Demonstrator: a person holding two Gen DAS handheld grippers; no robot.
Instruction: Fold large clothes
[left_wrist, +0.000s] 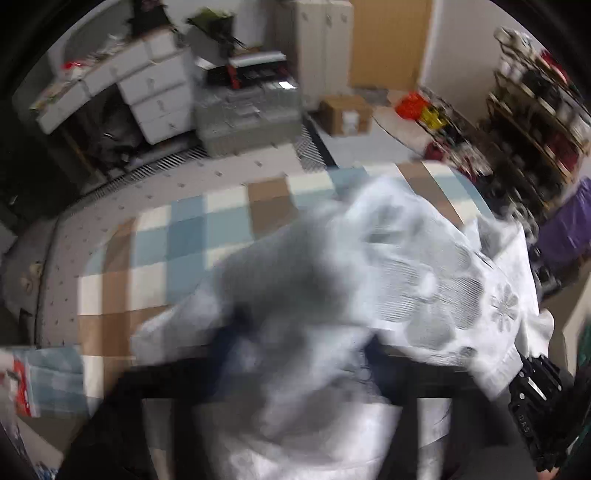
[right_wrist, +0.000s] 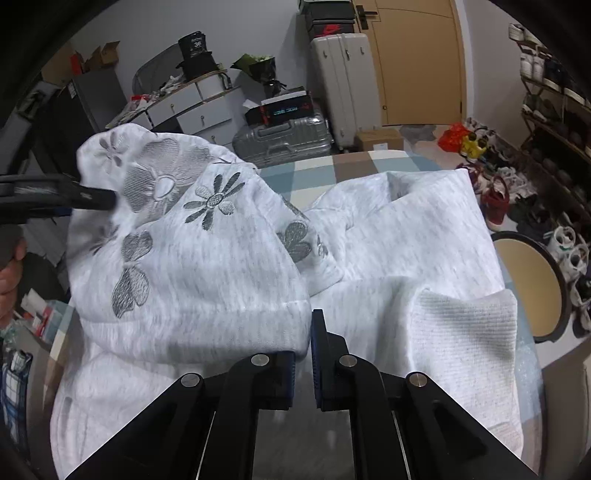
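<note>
The right hand-held gripper (right_wrist: 303, 354) is clenched on the ribbed hem of a pale grey sweatshirt (right_wrist: 229, 266), its two pads pinching the cloth where the hem's corner hangs. The left hand-held gripper (right_wrist: 94, 197) grasps the same flowered fold up at the far left, lifting it clear (its own camera is smeared with blur, so the fingers there are hard to read). The rest of the sweatshirt lies bunched on the checked bed (right_wrist: 314, 166), spreading right toward the foot edge. The held fold's long axis runs between the two grippers; laying it flat likely means carrying it rightward.
</note>
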